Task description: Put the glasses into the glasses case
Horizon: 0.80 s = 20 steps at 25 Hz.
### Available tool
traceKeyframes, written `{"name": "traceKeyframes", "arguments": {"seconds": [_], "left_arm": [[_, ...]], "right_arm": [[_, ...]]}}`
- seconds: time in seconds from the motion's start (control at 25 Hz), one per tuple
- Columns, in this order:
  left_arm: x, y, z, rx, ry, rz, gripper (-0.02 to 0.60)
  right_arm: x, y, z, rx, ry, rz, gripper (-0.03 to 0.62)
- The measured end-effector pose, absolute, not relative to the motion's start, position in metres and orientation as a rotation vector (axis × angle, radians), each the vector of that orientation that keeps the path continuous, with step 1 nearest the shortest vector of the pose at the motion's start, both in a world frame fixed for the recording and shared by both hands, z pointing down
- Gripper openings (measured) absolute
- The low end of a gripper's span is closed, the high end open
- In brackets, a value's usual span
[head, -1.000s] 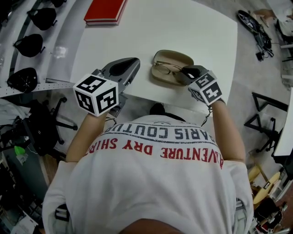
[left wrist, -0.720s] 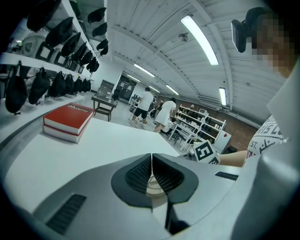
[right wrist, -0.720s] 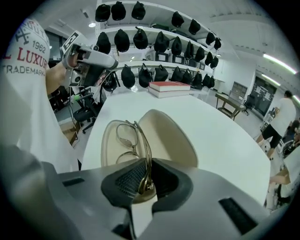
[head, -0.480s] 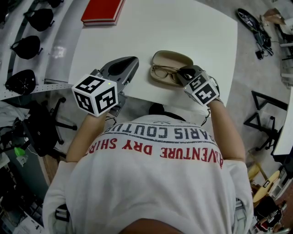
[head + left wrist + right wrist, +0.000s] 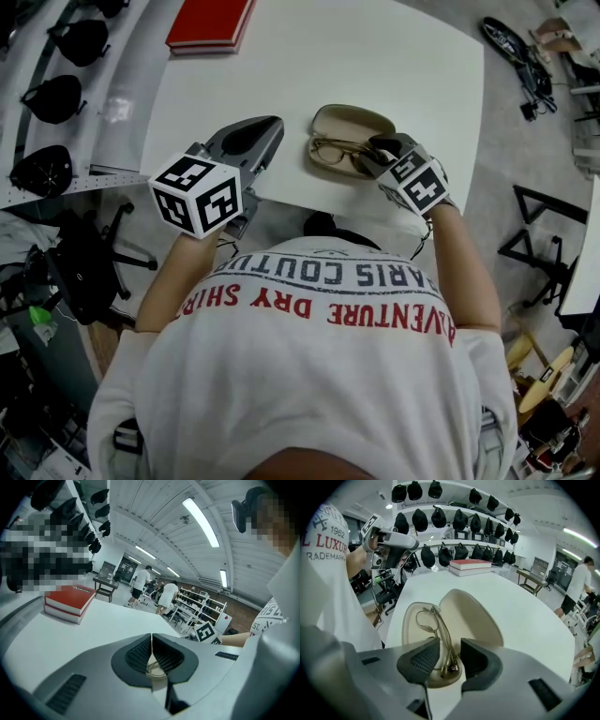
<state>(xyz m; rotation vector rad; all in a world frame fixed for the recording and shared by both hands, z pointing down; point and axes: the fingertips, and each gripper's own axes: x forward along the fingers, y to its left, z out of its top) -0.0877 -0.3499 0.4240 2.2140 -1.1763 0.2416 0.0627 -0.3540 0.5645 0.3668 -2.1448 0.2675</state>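
Glasses (image 5: 339, 151) lie folded in the open case (image 5: 354, 119), long axis left-right, near the counter's (image 5: 375, 56) front edge; right claw (image 5: 380, 150), jaws apart, straddles their right end; left claw (image 5: 258, 141), jaws together, empty, sits left of the case; counter stretches beyond.

Head view: white desk (image 5: 375, 56), open beige glasses case (image 5: 356, 116) near its front edge, glasses (image 5: 337, 150) lying in the lower half, lid tipped back. Right hand-held gripper (image 5: 377, 153) is at the case's right end, tips over the glasses' right side; contact can't be told from here. Left hand-held gripper (image 5: 266, 132) is over the front-left desk edge, apart from the case. Red book (image 5: 208, 21) at the far-left corner. Black caps (image 5: 56, 94) on shelving at left. White lettered shirt (image 5: 319, 366) fills the bottom.
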Motion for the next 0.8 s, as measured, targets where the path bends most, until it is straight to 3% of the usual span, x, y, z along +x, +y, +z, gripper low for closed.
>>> {"name": "traceKeyframes", "arguments": {"seconds": [0.16, 0.24, 0.52, 0.8], "left_arm": [[-0.088, -0.345, 0.420, 2.222, -1.173, 0.235, 0.029], [-0.086, -0.342, 0.418, 2.230, -1.167, 0.234, 0.029], [-0.073, -0.326, 0.407, 2.286, -1.114, 0.221, 0.029], [-0.050, -0.305, 0.379, 2.384, -1.020, 0.168, 0.029]], "right_arm": [[0.060, -0.351, 0.550, 0.394, -2.187, 0.302, 0.182], [0.061, -0.351, 0.539, 0.424, -2.221, 0.322, 0.190], [0.073, -0.348, 0.475, 0.654, -2.373, 0.332, 0.187], [0.069, -0.313, 0.378, 0.813, -2.633, 0.338, 0.114]]}}
